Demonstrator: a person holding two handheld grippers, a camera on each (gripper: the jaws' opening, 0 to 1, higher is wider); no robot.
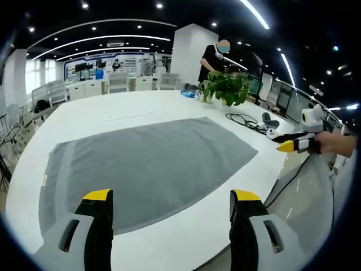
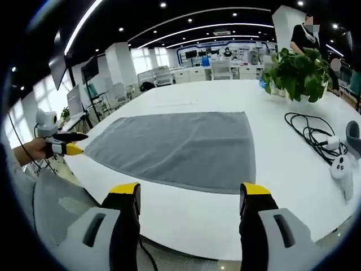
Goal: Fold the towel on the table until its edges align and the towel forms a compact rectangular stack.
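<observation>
Both my left gripper [image 1: 169, 206] and right gripper [image 2: 189, 197] hang wide open and empty off the near edge of the flat grey rectangular towel [image 1: 144, 164], whose long axis runs across between them on the white table [image 1: 186, 240].

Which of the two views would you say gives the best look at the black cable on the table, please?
The right gripper view: the black cable lies large and clear right of the grey towel, its loops distinct. In the left gripper view the cable is a small, thin tangle beyond the towel, beside the potted plant.
</observation>
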